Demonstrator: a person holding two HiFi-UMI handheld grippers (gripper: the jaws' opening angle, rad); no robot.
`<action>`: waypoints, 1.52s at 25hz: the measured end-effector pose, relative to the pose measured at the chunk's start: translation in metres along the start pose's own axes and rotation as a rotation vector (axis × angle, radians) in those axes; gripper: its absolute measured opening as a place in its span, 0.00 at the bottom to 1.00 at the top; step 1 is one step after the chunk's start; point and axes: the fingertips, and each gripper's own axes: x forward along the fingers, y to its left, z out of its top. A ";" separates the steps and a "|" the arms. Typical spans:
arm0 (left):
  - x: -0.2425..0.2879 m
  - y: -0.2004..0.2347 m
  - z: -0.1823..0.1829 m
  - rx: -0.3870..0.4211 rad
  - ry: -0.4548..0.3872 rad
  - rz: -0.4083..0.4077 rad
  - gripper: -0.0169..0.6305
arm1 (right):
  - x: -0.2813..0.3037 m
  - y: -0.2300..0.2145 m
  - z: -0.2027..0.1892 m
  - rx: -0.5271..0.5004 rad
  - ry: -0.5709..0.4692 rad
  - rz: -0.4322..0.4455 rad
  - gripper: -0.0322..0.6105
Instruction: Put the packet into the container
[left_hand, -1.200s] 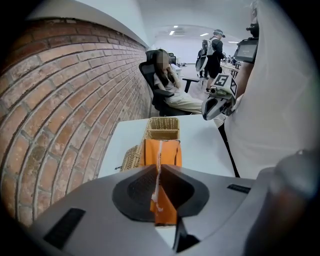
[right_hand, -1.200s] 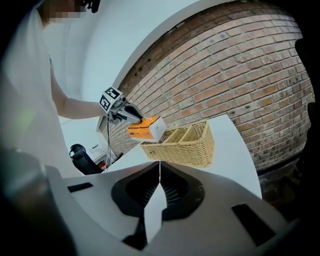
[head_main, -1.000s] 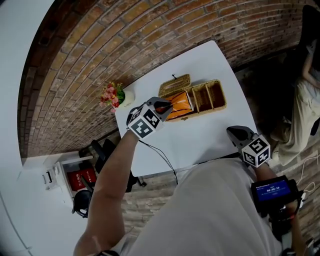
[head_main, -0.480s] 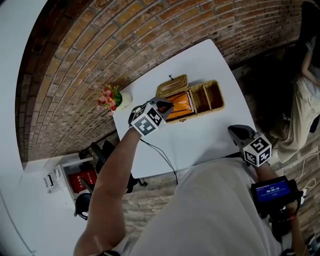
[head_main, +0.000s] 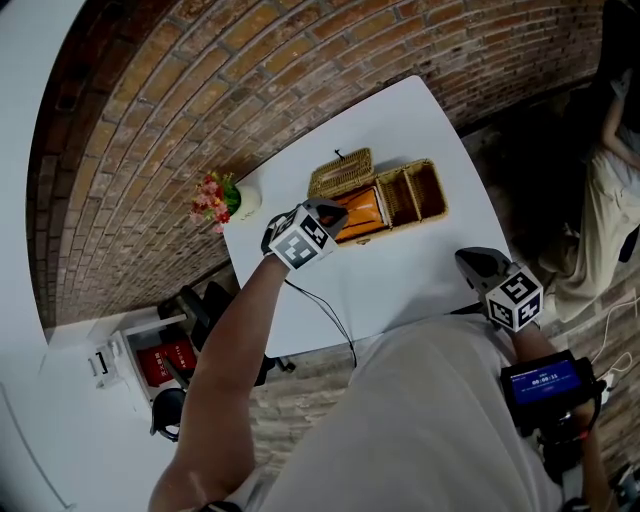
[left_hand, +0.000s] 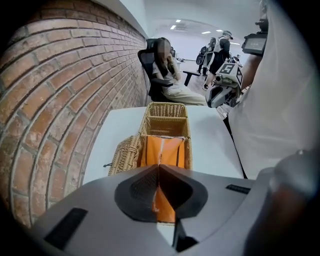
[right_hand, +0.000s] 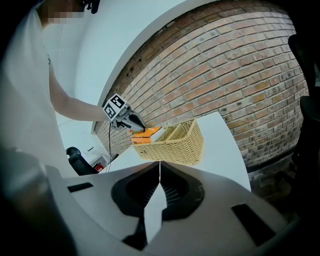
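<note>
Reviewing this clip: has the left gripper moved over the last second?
Yes. In the head view the left gripper has shifted right, closer to the wicker basket, and its tip is now at the near end of the orange packet.

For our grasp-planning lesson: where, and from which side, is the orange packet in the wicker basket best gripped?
Pinch the orange packet by its thin end that sticks up past the rim of the wicker basket, coming from above. The woven walls hug its long sides, so a sideways approach looks blocked, while the raised flat end probably lets jaws close across its thickness.
</note>
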 end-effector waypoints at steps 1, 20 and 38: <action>0.002 0.000 0.000 0.005 0.004 0.002 0.05 | 0.000 0.000 -0.001 0.000 -0.001 -0.002 0.07; 0.029 0.007 -0.012 -0.034 0.059 0.063 0.13 | 0.001 -0.003 0.002 0.000 -0.003 -0.011 0.07; -0.043 -0.021 0.005 -0.327 -0.378 0.222 0.26 | 0.021 0.023 0.026 -0.115 0.024 0.055 0.07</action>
